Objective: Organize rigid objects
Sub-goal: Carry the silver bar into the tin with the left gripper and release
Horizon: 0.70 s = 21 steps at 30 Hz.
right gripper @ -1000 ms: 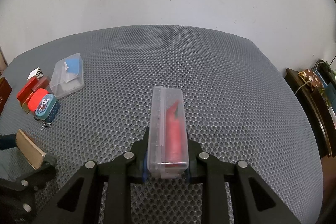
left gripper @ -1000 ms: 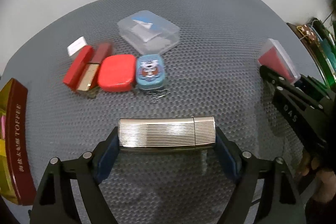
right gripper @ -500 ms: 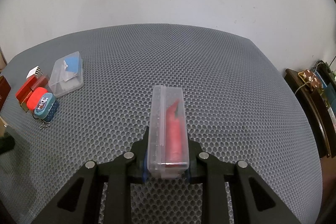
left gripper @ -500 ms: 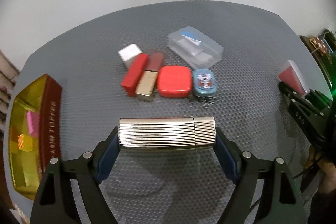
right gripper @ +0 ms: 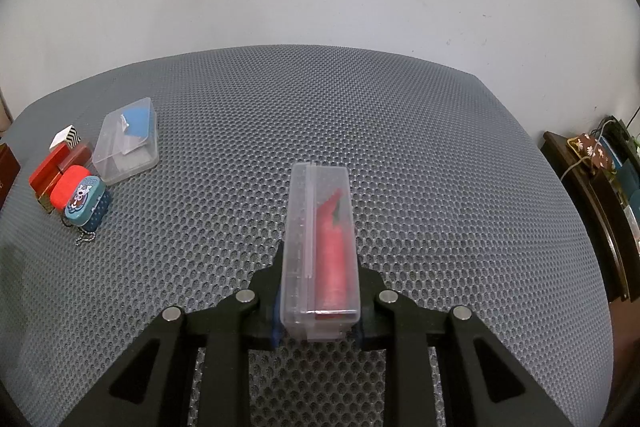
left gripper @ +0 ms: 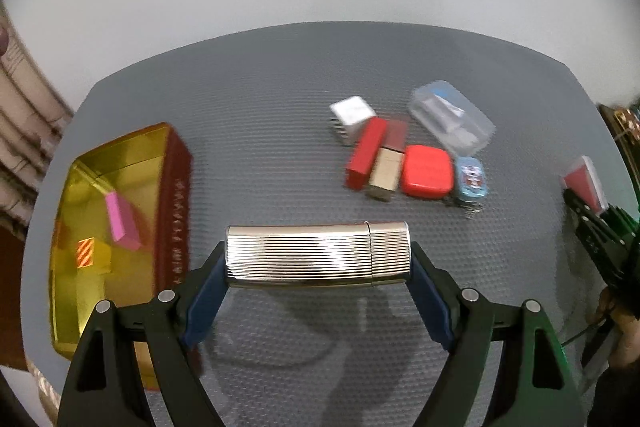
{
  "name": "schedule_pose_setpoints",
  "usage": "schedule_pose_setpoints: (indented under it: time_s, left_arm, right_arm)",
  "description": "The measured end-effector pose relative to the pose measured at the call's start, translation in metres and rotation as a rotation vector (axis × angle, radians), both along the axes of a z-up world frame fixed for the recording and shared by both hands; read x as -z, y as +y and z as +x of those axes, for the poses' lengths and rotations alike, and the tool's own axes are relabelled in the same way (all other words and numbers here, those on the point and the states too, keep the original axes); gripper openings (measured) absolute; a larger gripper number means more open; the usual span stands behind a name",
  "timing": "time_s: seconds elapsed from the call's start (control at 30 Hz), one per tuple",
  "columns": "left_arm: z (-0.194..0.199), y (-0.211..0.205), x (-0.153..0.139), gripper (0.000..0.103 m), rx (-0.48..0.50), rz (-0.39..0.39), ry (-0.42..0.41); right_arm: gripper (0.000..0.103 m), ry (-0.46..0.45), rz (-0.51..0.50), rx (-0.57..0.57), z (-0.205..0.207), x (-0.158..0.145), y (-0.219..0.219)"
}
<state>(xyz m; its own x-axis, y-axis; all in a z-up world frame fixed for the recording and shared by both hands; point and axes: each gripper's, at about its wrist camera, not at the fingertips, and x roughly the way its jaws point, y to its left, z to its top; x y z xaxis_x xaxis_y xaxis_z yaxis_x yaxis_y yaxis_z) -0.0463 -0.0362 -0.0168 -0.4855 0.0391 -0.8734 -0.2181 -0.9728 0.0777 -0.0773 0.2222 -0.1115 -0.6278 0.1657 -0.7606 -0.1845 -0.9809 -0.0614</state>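
1. Left hand-held gripper (left gripper: 318,269): jaws spread wide but clamped on a ribbed silver case (left gripper: 318,255), gripped by its two short ends. Long axis runs crosswise to the fingers; case is lifted off the bench (left gripper: 280,87).
2. Right hand-held gripper (right gripper: 318,315): closed narrow on a clear plastic box (right gripper: 320,247) with something red inside. Box's long axis points forward along the fingers.
3. Key relation: open gold-lined tin (left gripper: 112,227) sits left of and just beside the left hand-held gripper, red wall facing it. A pink block and a striped piece are already inside. Left hand is much the nearer one; the right is far off at the opposite edge.
4. Judgement: silver case probably goes into the tin next; its long axis lies across the tin's length, so it likely needs turning.
5. Farther out, right of centre: cluster of red boxes (left gripper: 366,157), rounded red case (left gripper: 426,175), blue cartoon tin (left gripper: 472,179), white cube (left gripper: 352,113), second clear box (left gripper: 450,117), all touching or nearly.
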Motion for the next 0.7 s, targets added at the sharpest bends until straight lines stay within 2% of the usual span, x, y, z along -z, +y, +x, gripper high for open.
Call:
schedule_pose_setpoints:
  time_s: [0.7]
  left_arm:
    - [0.001, -0.106, 0.0, 0.08, -0.186, -0.014, -0.014]
  right_arm:
    - [0.025, -0.001, 0.001, 0.002, 0.001, 0.001, -0.005]
